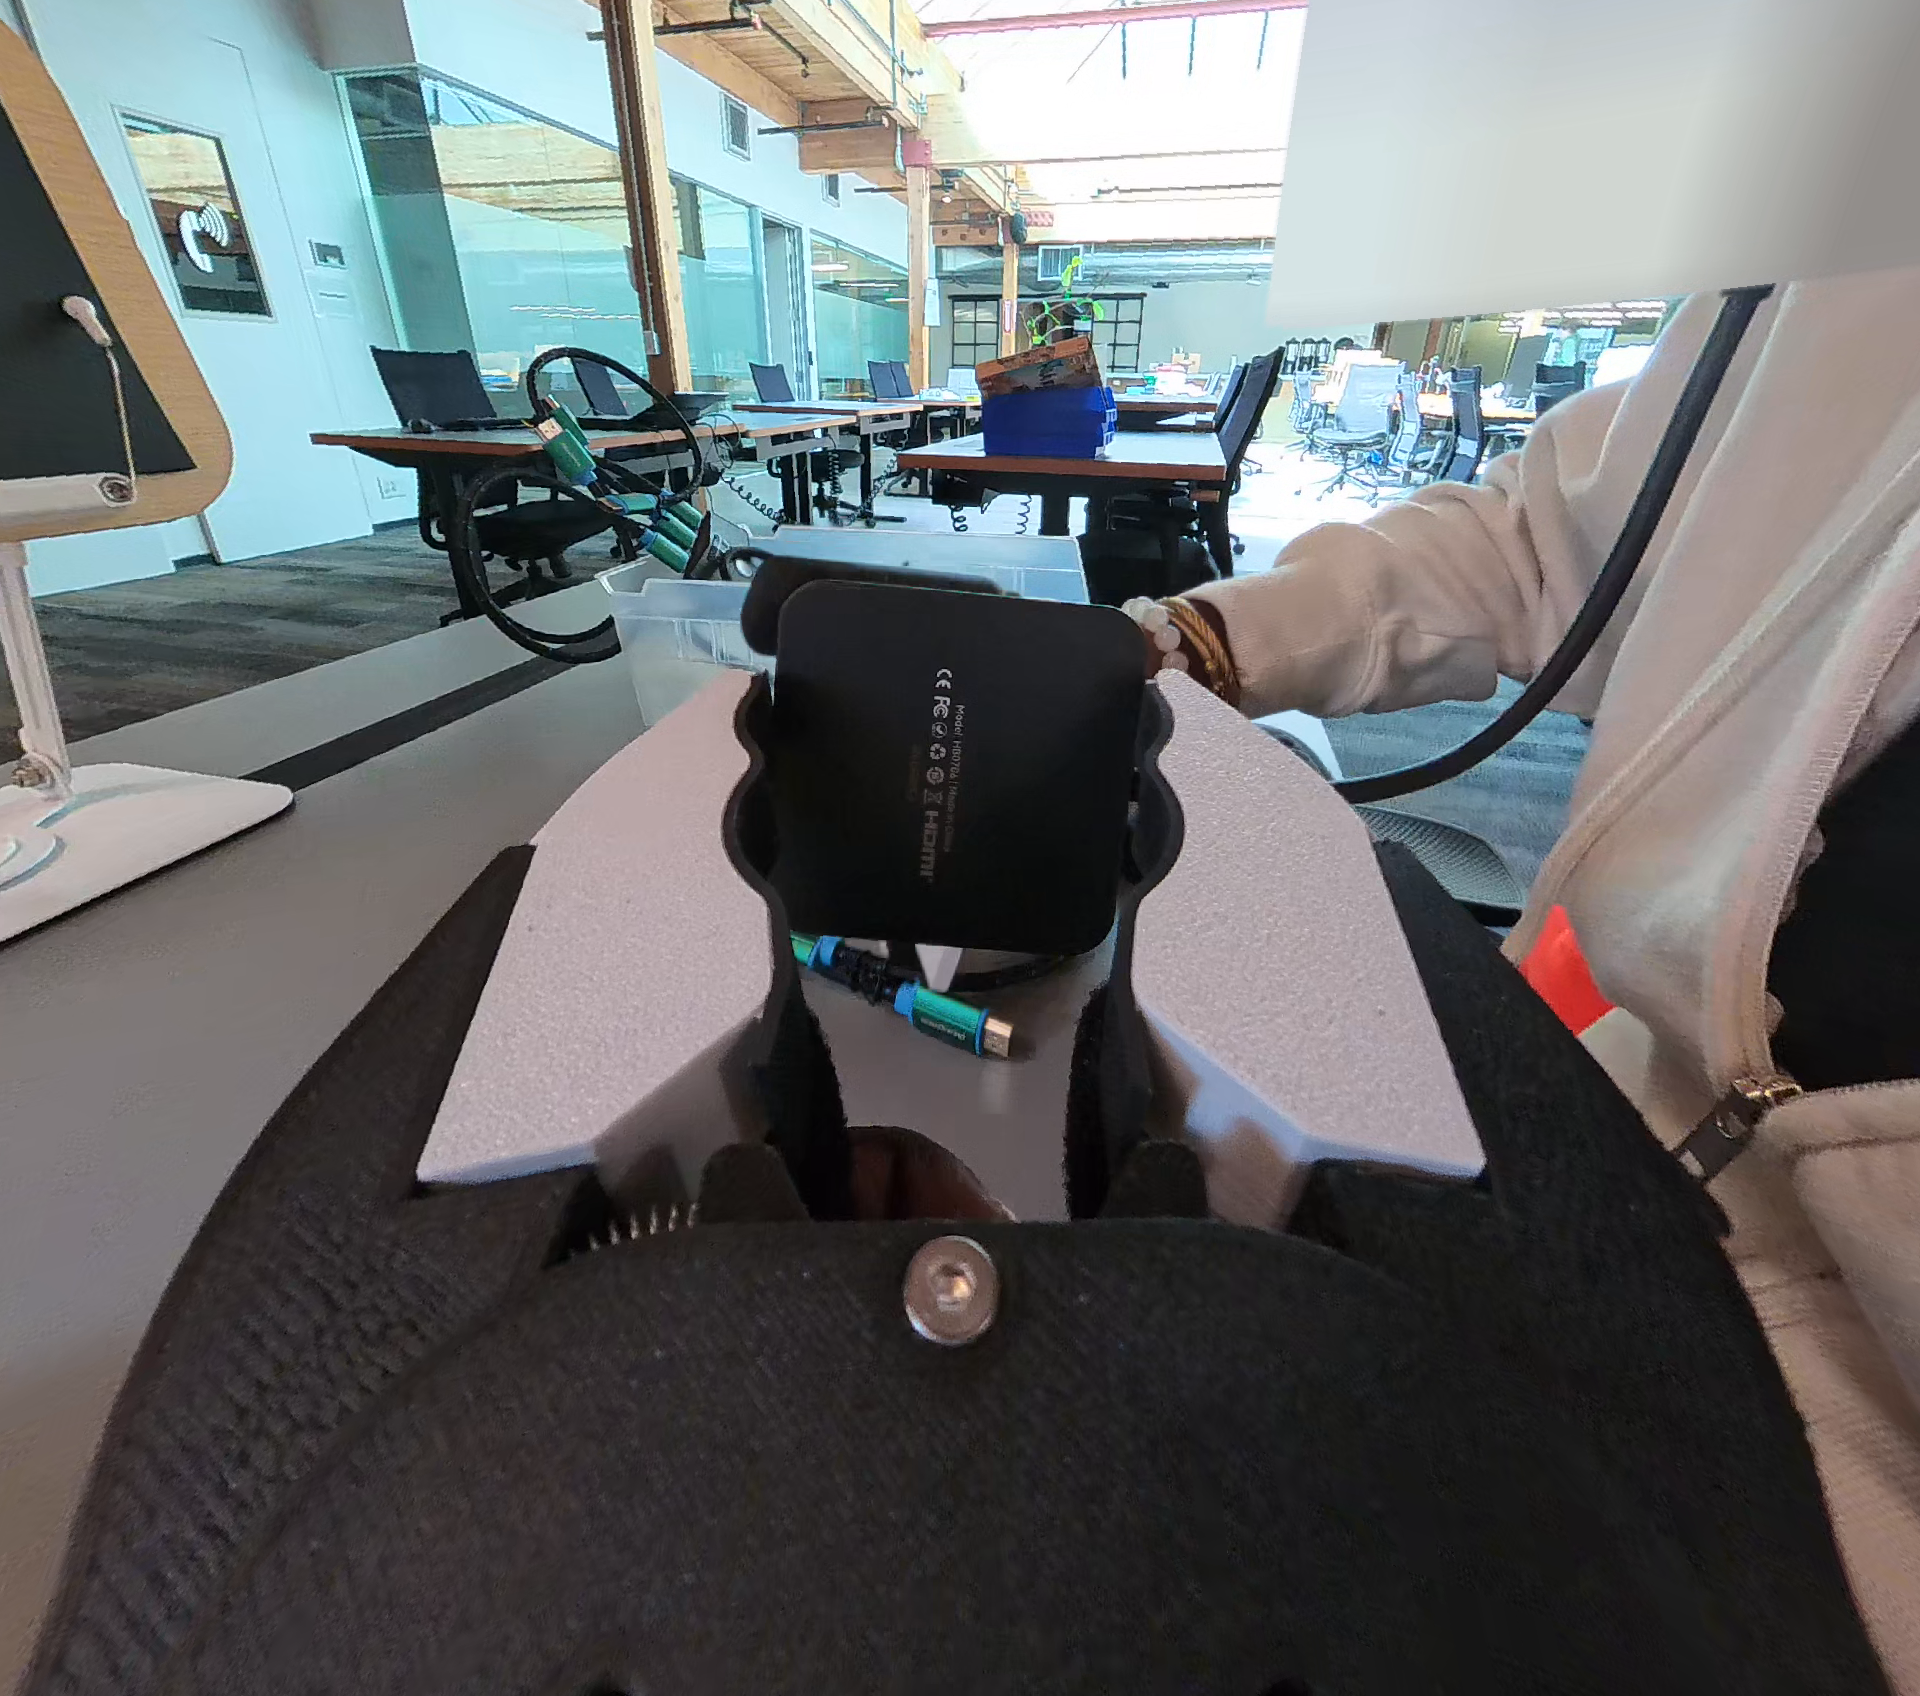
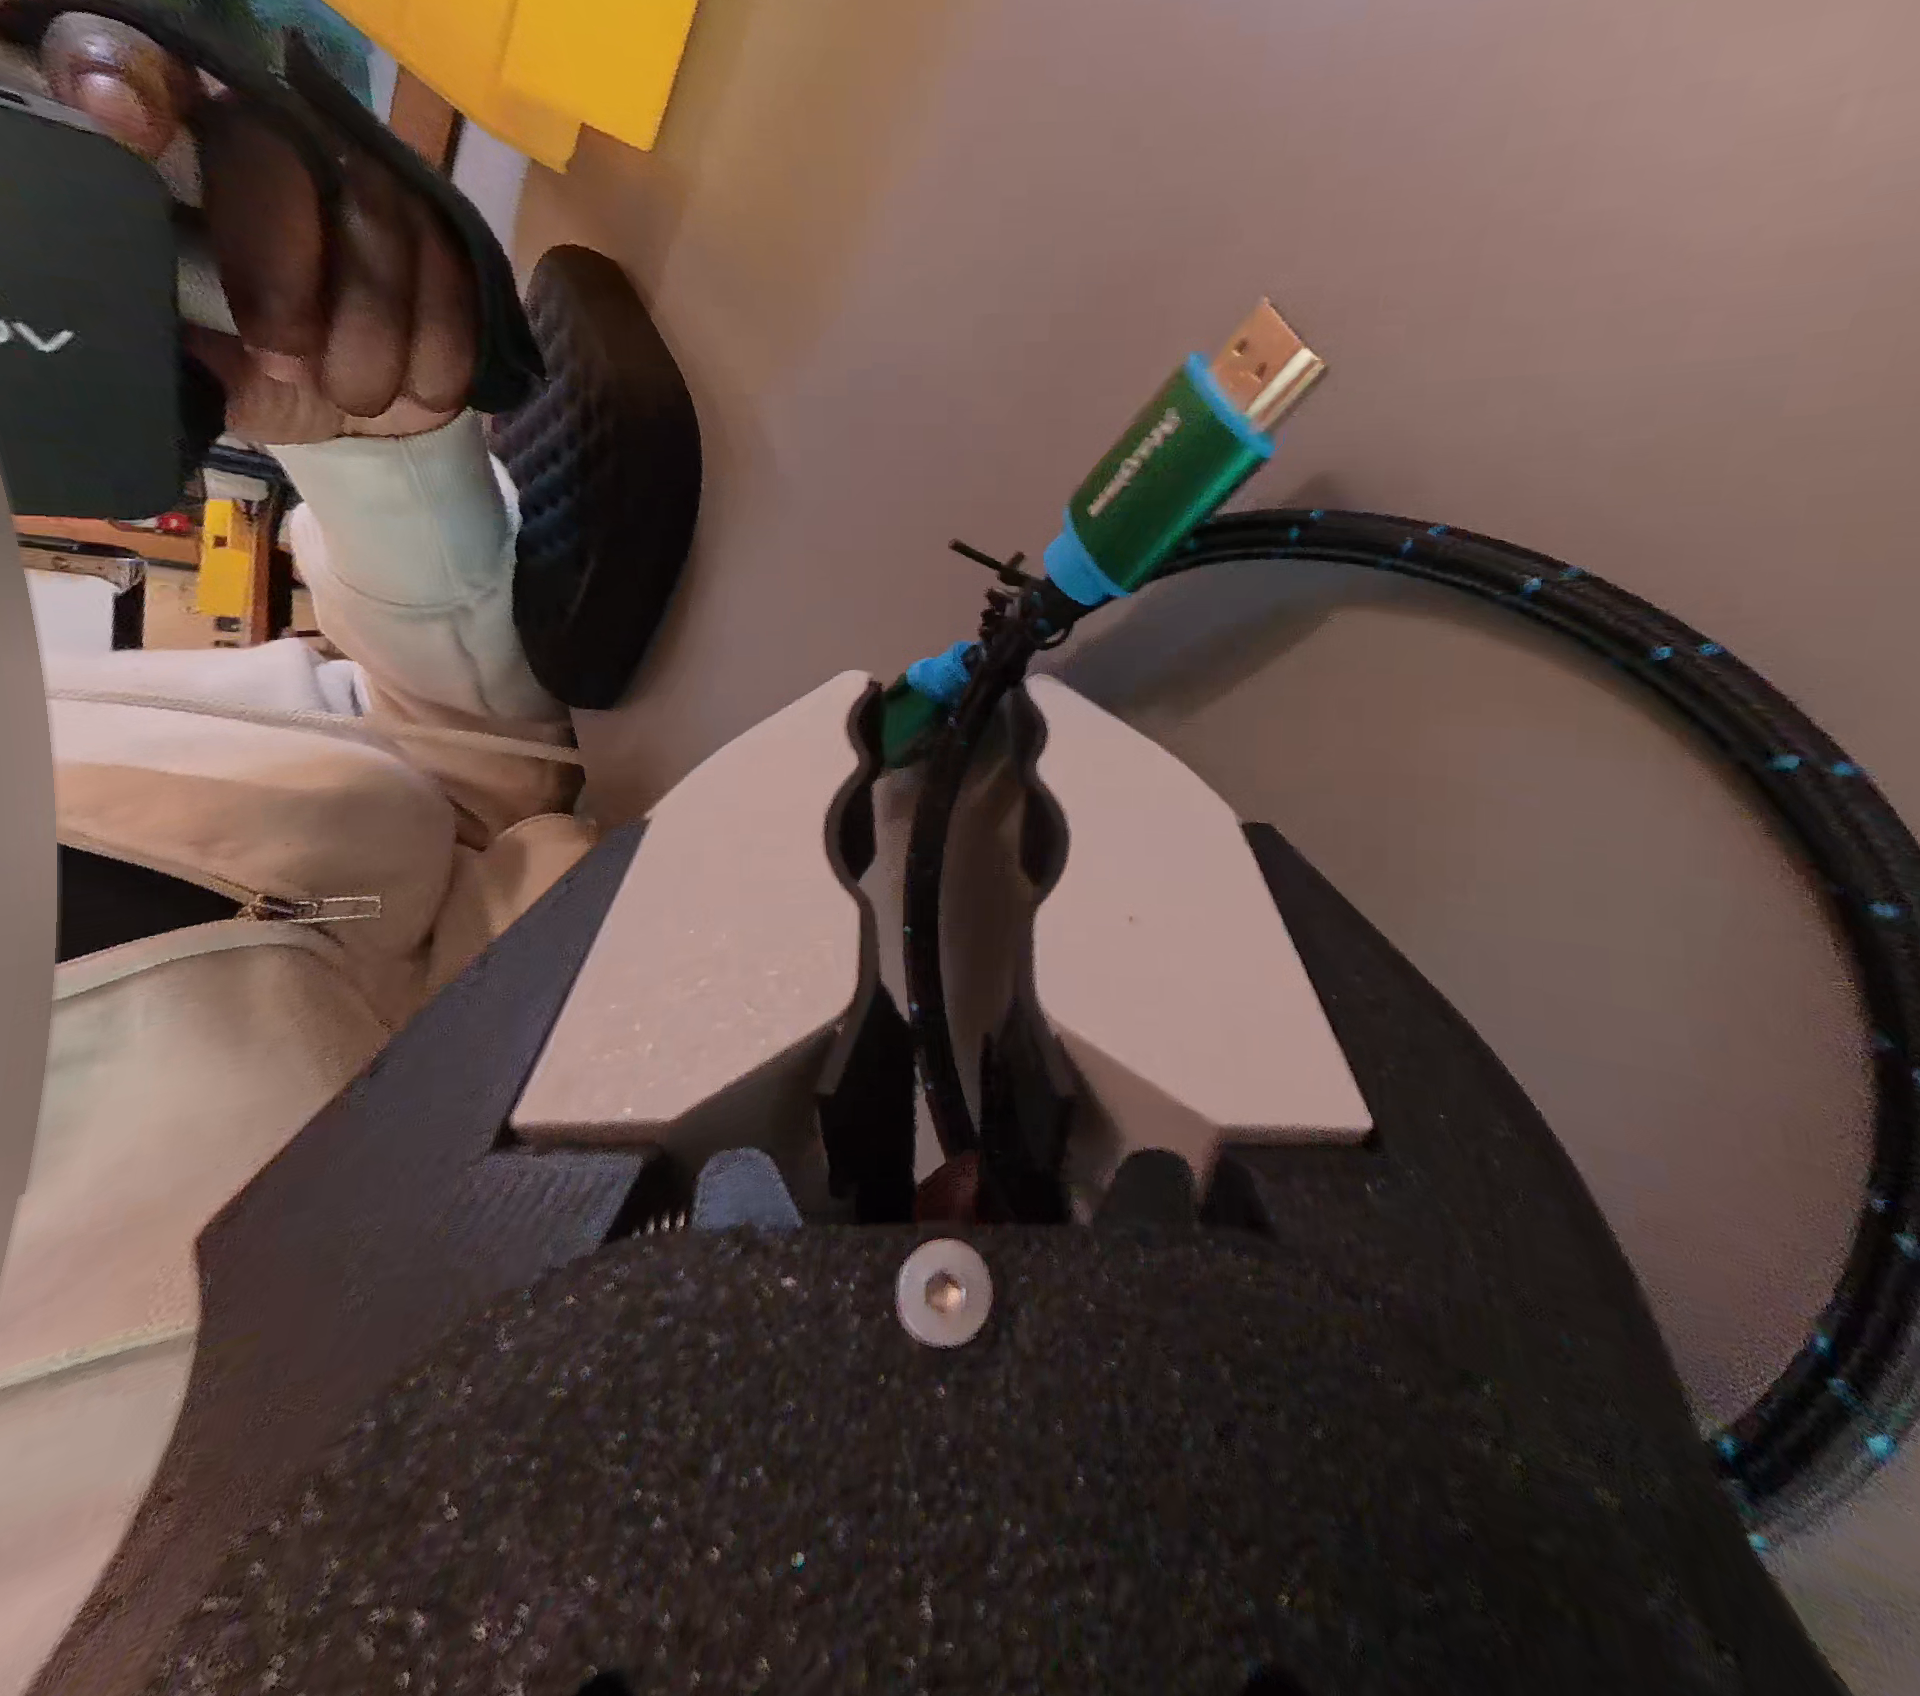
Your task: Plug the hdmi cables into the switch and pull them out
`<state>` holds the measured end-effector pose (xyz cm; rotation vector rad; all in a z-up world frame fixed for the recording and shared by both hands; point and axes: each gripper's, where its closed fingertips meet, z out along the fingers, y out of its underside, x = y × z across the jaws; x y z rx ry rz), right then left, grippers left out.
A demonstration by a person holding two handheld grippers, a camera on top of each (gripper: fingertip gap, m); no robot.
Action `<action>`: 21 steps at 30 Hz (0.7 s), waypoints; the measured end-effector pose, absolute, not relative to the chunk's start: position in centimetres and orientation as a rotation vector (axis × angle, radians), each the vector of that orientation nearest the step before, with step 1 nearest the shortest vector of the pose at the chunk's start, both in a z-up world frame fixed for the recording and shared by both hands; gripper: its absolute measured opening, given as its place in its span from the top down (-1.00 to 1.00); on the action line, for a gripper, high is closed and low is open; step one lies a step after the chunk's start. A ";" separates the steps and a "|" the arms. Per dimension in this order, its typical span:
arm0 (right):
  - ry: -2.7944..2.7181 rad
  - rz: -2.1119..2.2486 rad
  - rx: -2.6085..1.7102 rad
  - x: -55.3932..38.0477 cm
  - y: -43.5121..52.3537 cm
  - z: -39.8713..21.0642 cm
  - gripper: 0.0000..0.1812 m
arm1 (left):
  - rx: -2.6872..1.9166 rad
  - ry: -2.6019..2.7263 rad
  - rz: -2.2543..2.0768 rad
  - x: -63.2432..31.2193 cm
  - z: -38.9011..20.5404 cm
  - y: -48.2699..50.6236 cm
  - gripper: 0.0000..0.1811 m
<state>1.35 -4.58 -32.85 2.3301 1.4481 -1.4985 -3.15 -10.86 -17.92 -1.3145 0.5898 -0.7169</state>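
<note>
Left gripper [image 1: 951, 805] is clenched on the switch [image 1: 951, 763], a flat black box held tilted up off the table [image 1: 260, 1075], its printed underside facing the camera. The switch looks light and rigid with a smooth, probably slick shell; holding it by the side edges, as here, seems right, and the ports are not visible in this view. Under it, near the table's close edge, lies a plug [image 1: 951, 1023] with a green shell on black cable. Right gripper [image 2: 945, 747] is closed down on a second plug [image 2: 914, 716] at its fingertips, with the braided cable [image 2: 1766, 763] running back between the fingers. That cable is coiled and zip-tied, so its free plug [image 2: 1184, 462] sticks up past the tips; the braid looks stiff and springy, likely to fight the aim. The metal shell is the place to grip, not the gold tip. Farther back, toward the table's far edge, a clear bin [image 1: 675, 628] stands behind the switch; its contents cannot be made out. More coiled cables [image 1: 582, 503] with green plugs loom just beside it. No plug is in the switch yet, I judge.
</note>
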 end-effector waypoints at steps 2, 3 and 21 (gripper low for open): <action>1.411 -1.522 2.295 0.7 -5.0 -32.9 0.77 | -1.321 0.595 -0.712 -3.1 -18.0 -10.8 0.27; 1.430 -1.515 2.287 0.5 -5.1 -32.9 0.78 | -1.324 0.597 -0.710 -3.1 -18.1 -10.8 0.27; 2.140 -2.575 1.716 0.9 -4.7 -21.1 0.84 | -1.356 0.580 -0.674 -3.3 -18.6 -10.2 0.27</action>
